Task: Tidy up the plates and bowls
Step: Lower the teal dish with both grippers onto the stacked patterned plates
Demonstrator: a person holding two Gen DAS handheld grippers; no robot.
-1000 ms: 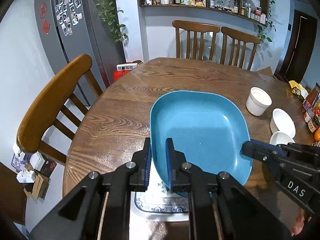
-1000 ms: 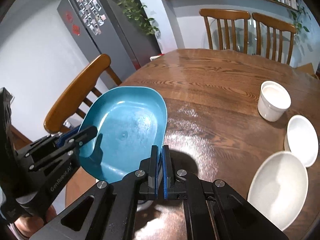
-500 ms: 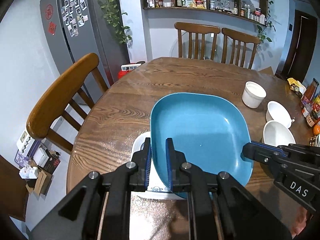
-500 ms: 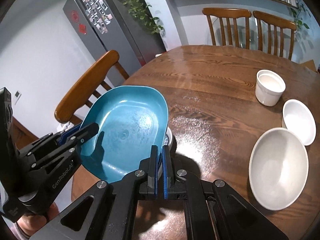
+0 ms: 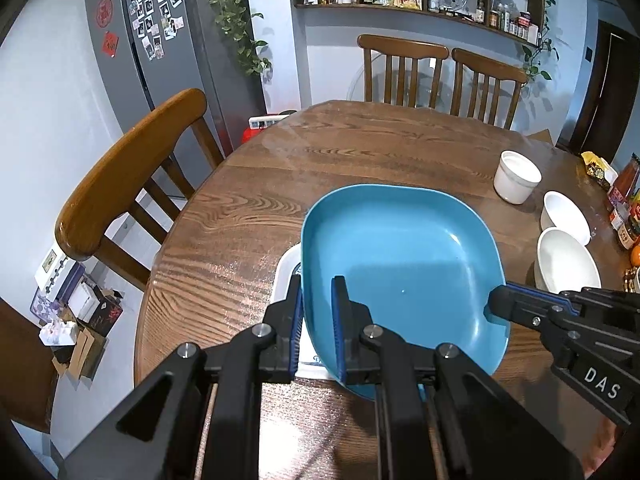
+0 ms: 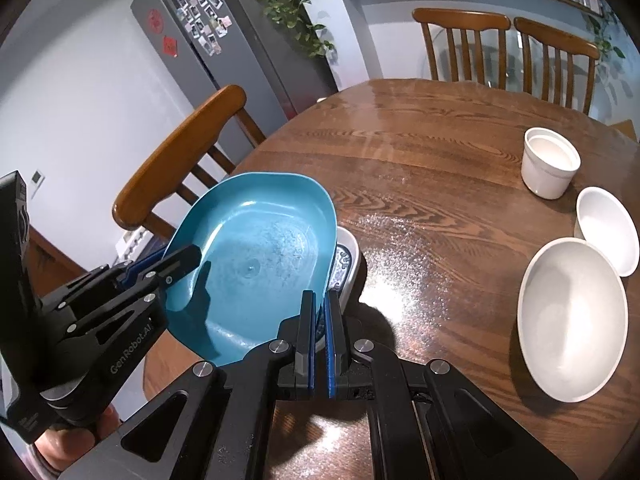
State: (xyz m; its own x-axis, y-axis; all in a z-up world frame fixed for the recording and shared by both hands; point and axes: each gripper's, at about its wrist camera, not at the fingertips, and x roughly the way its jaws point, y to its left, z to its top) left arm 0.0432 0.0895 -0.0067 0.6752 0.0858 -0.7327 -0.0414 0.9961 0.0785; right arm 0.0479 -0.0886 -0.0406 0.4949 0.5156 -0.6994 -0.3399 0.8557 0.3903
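A blue square plate (image 5: 400, 264) is held at two edges. My left gripper (image 5: 318, 308) is shut on its left rim, and my right gripper (image 6: 319, 320) is shut on its right rim. Each gripper also shows in the other's view: the right gripper (image 5: 496, 304) and the left gripper (image 6: 192, 256). The blue plate (image 6: 256, 260) tilts over a white plate with a blue pattern (image 6: 347, 258) lying on the table. That patterned plate (image 5: 286, 276) is mostly hidden, and I cannot tell whether the two touch.
On the round wooden table (image 5: 360, 152), to the right, stand a large white bowl (image 6: 572, 320), a small white bowl (image 6: 606, 228) and a white cup (image 6: 550, 162). A wooden chair (image 5: 132, 176) stands at the left edge, two more at the far side. Jars and packets crowd the far right.
Both grippers have drawn back toward the near edge with the blue plate, which now hangs over the patterned plate. The white bowls have come further into view. Both grips are unchanged.
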